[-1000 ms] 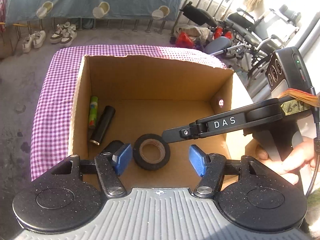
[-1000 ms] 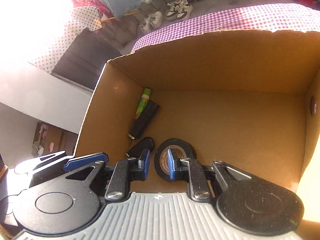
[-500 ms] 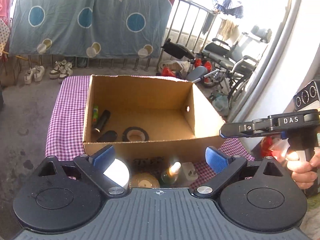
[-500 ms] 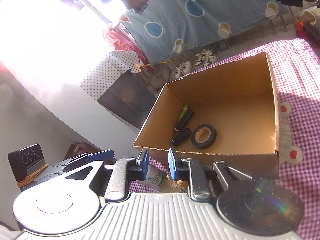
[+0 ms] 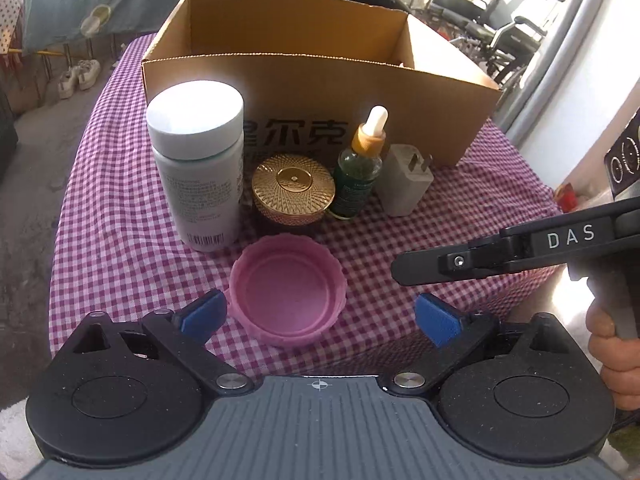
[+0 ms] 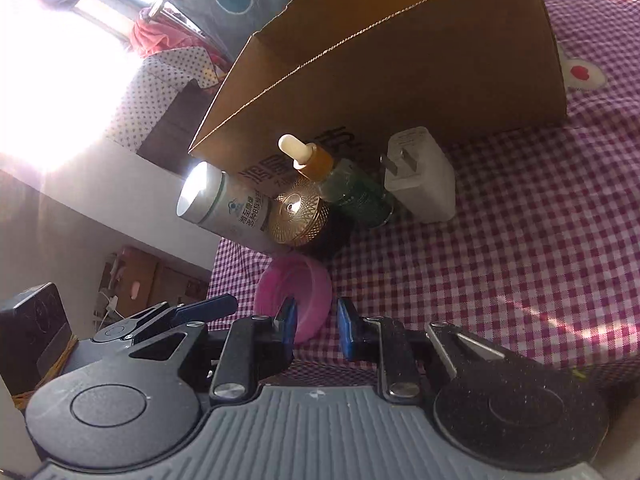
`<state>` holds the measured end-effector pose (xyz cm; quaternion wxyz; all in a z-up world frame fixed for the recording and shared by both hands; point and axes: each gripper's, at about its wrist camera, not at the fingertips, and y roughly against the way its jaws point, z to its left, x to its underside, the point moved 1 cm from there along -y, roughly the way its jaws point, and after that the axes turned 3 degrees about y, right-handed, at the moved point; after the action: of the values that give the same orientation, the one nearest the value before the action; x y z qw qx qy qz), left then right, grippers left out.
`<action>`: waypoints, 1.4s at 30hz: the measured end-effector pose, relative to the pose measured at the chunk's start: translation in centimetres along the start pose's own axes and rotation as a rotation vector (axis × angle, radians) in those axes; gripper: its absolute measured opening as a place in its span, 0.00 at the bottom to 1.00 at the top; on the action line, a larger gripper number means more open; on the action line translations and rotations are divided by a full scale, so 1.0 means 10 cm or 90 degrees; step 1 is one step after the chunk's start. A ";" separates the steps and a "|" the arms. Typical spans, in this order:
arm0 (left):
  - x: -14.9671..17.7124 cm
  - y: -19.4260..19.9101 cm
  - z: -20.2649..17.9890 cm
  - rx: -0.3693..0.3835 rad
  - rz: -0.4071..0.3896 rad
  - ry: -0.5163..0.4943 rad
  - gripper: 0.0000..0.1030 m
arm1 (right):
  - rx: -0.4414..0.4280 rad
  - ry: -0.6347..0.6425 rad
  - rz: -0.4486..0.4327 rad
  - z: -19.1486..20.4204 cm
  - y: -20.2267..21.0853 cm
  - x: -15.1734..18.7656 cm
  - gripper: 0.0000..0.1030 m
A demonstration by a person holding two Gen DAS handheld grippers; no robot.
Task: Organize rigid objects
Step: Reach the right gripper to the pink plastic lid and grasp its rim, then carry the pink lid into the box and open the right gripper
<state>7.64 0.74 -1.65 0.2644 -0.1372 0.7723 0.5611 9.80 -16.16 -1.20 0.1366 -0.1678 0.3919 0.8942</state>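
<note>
On the checked tablecloth [image 5: 120,200], in front of the cardboard box [image 5: 320,92], stand a white bottle [image 5: 200,168], a gold-lidded jar [image 5: 294,188], a green dropper bottle [image 5: 360,172] and a white plug charger [image 5: 406,184]. A pink lid [image 5: 286,292] lies upturned nearest me. My left gripper [image 5: 320,320] is open wide just behind that lid and touches nothing. My right gripper [image 6: 317,326] is shut down to a narrow gap with nothing in it, and the pink lid [image 6: 296,284] lies just ahead of it. The box's near wall hides what is inside.
The right gripper's finger [image 5: 500,256] reaches in from the right, with a hand [image 5: 612,352] on its grip. The cloth's front edge lies close under both grippers. Wheelchairs [image 5: 500,20] stand at the back right, and shoes [image 5: 76,76] sit on the floor at the left.
Both grippers have drawn back out of the box and sunk toward the table's front. The left jaws opened wide. The black tape roll stayed in the box, now hidden.
</note>
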 end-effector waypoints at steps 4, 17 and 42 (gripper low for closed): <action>0.08 -0.09 -0.06 -0.009 0.006 -0.029 0.98 | -0.002 0.016 0.003 0.09 -0.09 -0.02 0.23; 0.18 -0.27 -0.03 -0.048 -0.011 -0.049 0.92 | 0.039 0.086 0.020 0.31 -0.47 0.02 0.32; 0.16 -0.14 -0.27 -0.052 -0.057 -0.056 0.72 | 0.077 0.128 -0.038 0.34 -0.27 0.19 0.18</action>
<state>6.34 -2.09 -3.04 0.3170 -0.1574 0.7296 0.5851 8.41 -11.61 -1.63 0.1331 -0.2596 0.4513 0.8433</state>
